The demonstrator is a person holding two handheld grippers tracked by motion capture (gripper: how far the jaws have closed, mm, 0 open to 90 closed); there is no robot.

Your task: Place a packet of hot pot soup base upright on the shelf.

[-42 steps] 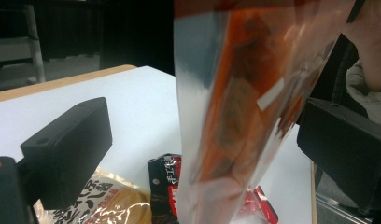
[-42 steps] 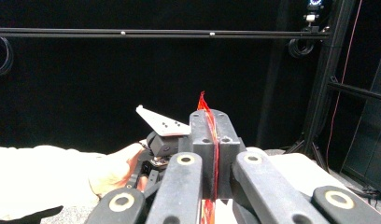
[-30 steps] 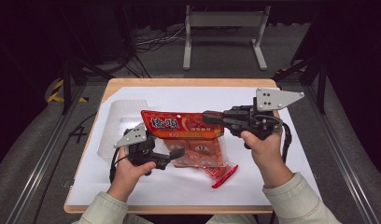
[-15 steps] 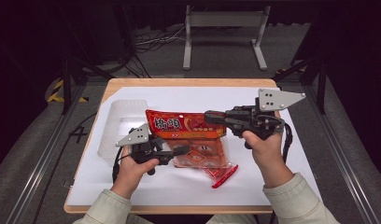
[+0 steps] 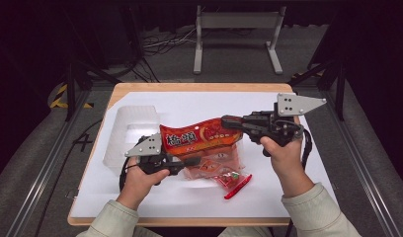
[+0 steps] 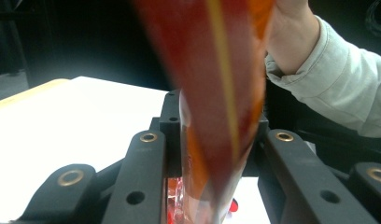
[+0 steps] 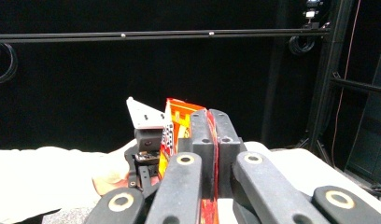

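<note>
A red snack bag [image 5: 199, 136] hangs above the table, stretched between both grippers. My right gripper [image 5: 226, 122] is shut on the bag's right end; in the right gripper view the bag [image 7: 177, 116] sticks out beyond the pinched jaws [image 7: 212, 121]. My left gripper [image 5: 192, 160] sits at the bag's lower left edge. Its jaws have just been closing, and in the left gripper view the bag [image 6: 216, 56] fills the gap between them [image 6: 216, 116], touching both. Small clear packets [image 5: 217, 168] lie on the white sheet under the bag.
A clear plastic tray [image 5: 133, 131] stands at the left of the white sheet [image 5: 288, 197]. A red stick packet [image 5: 237, 186] lies beside the small packets. A metal stand [image 5: 236, 19] stands on the floor beyond the table's far edge.
The left gripper's jaws have narrowed around the bag's lower edge. The right gripper and the bag have stayed nearly where they were.
</note>
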